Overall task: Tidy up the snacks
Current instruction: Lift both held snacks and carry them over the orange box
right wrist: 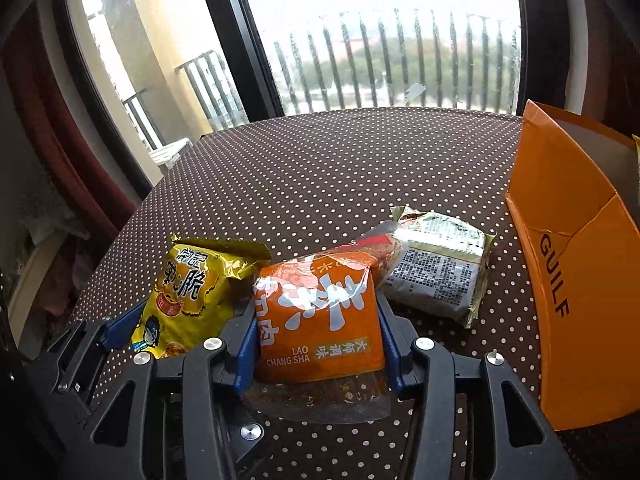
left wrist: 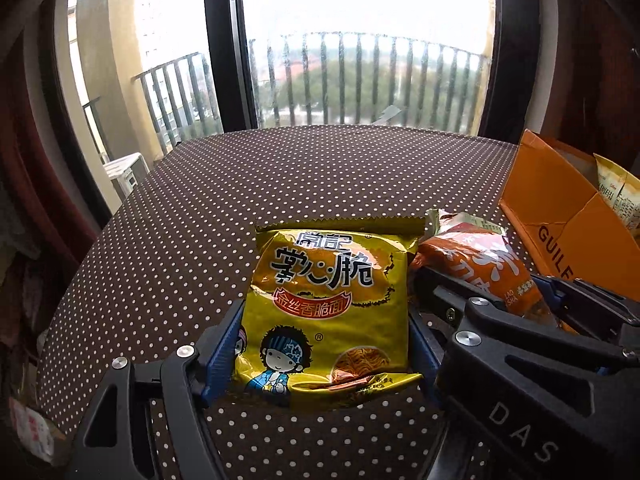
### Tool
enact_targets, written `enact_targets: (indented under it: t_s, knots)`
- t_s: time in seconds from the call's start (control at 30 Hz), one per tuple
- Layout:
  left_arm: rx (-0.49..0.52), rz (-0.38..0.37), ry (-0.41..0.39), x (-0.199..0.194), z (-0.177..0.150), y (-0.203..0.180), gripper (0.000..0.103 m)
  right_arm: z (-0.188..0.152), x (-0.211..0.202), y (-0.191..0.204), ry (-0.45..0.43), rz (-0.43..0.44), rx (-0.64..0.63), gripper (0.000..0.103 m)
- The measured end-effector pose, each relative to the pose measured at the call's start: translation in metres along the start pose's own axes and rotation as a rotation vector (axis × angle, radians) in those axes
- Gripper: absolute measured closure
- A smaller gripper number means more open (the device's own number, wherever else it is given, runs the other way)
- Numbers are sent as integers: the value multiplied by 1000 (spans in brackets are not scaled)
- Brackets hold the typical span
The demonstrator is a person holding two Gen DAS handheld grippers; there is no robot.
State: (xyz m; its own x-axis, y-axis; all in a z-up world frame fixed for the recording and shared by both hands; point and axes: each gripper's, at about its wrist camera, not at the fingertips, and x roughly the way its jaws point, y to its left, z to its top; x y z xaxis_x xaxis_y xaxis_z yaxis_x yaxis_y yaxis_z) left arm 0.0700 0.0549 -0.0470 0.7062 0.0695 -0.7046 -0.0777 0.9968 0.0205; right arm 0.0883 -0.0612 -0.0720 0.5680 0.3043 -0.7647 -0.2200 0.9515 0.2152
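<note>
My left gripper [left wrist: 326,344] is shut on a yellow noodle snack packet [left wrist: 328,304], its blue pads pressing both sides; the packet stands over the dotted tablecloth [left wrist: 280,176]. My right gripper [right wrist: 316,340] is shut on an orange Lao Chang Sha packet [right wrist: 320,320]. In the right wrist view the yellow packet [right wrist: 188,292] and left gripper [right wrist: 120,332] sit just left of it. In the left wrist view the orange packet [left wrist: 480,268] and right gripper [left wrist: 520,312] are at the right. A silver-green packet [right wrist: 440,264] lies printed side up behind the orange one.
An open orange cardboard box marked GUILF [right wrist: 576,280] stands at the table's right edge, also in the left wrist view [left wrist: 560,216], with pale snack bags [left wrist: 620,196] inside. A window with balcony railing [left wrist: 360,80] lies beyond the round table's far edge.
</note>
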Motion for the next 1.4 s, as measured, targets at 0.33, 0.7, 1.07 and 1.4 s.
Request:
enact_targets:
  t_s: [0.33,0.7,1.07,1.4]
  knots:
    - [5,-18,-57,-26,15,-10,28,11,-27,-6,-68,-5,-3,51]
    - [40,-35,-140,-54,37,-19,28,22,-61,-17,-161,-12,-1,51]
    - [86,-51,-227,-84,50,-39,27,32,-92,-28,-262,-22,-4,51]
    - [115,-97,-268,-91,58,-62,27,43,-111,-50,-324,-56,13,51]
